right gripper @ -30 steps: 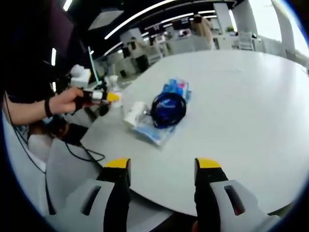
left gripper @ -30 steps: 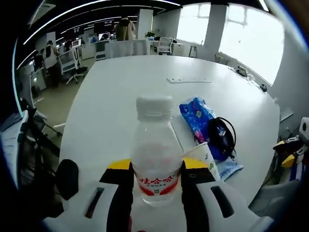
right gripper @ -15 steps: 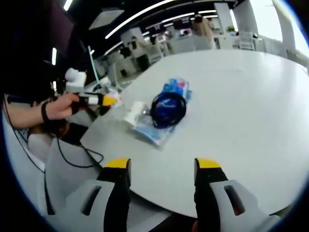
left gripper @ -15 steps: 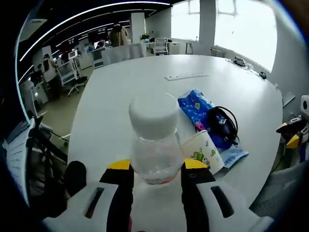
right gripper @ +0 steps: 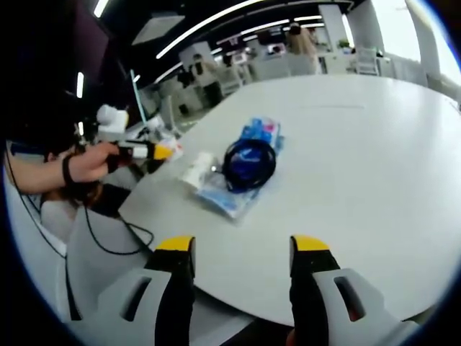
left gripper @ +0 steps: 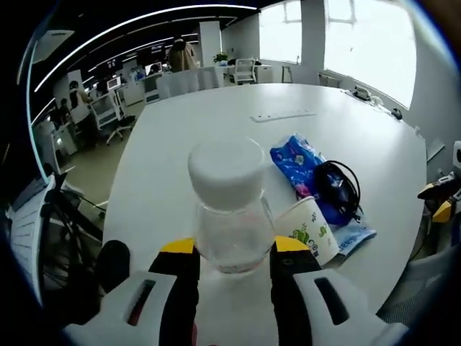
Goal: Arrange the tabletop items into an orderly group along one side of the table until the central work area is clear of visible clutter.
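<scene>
White round worktop point(left gripper: 180, 137) in an open office with desks and chairs behind.
Left tool point(left gripper: 225, 254) clamps a clear bottle point(left gripper: 229, 216), white cap, tilted toward camera, beside a paper cup point(left gripper: 311, 229), blue packet point(left gripper: 297, 160) and probably a coiled cable point(right gripper: 249, 161). Right tool point(right gripper: 238, 251) gapes, empty, over the worktop edge.

My left gripper point(left gripper: 225, 254): matt black jaws, glossy yellow plastic tips, white moulded plastic body. Between them a clear, glossy plastic bottle point(left gripper: 230, 231) with a matt white ribbed cap. Table point(left gripper: 187, 137) is smooth white laminate, low sheen. Just right of the bottle: paper cup point(left gripper: 310, 229), printed, matt. Beyond the cup: blue glossy crinkled film pack point(left gripper: 295, 160), and a dark pouch point(left gripper: 333, 189), material unclear. My right gripper point(right gripper: 241, 249) has the same finish.
</scene>
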Action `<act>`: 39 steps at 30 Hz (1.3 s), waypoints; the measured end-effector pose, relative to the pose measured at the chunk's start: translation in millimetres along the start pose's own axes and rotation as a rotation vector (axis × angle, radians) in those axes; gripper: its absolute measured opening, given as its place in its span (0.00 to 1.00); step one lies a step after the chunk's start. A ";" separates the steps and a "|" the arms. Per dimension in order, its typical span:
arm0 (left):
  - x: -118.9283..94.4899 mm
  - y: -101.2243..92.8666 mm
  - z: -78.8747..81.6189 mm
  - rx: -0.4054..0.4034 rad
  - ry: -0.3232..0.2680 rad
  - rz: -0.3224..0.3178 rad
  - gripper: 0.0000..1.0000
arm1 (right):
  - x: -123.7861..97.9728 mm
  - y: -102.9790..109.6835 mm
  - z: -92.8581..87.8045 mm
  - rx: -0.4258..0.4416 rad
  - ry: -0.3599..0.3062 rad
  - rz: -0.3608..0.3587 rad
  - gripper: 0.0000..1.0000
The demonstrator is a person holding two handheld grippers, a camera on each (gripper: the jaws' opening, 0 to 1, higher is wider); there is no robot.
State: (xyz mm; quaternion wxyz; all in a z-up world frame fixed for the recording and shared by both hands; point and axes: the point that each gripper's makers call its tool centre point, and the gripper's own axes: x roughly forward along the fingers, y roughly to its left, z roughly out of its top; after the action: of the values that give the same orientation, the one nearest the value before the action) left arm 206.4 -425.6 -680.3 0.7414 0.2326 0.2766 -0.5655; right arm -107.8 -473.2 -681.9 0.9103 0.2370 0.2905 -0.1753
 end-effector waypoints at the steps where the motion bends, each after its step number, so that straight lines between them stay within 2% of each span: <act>1: 1.0 0.9 0.7 -0.006 0.003 0.009 0.37 | 0.3 0.1 -0.5 0.001 0.001 0.001 0.51; 14: 20.2 15.0 16.4 -0.116 -0.001 0.096 0.37 | 6.4 3.0 2.6 -0.004 0.009 0.010 0.51; 21: 33.3 22.2 26.9 -0.160 -0.005 0.110 0.37 | 6.8 2.7 5.0 -0.001 0.001 0.010 0.51; 28: 44.0 28.5 35.0 -0.154 -0.002 0.116 0.37 | 6.8 -0.4 2.9 0.005 0.003 0.008 0.51; 39: 53.9 33.6 42.7 -0.234 0.005 0.151 0.37 | 7.4 -1.9 3.6 0.009 0.007 0.007 0.51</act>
State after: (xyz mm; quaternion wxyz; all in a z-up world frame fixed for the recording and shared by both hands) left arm 256.4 -483.4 -684.0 0.8032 0.1661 0.3239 -0.4715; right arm -101.4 -478.1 -684.5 0.9089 0.2425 0.2922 -0.1723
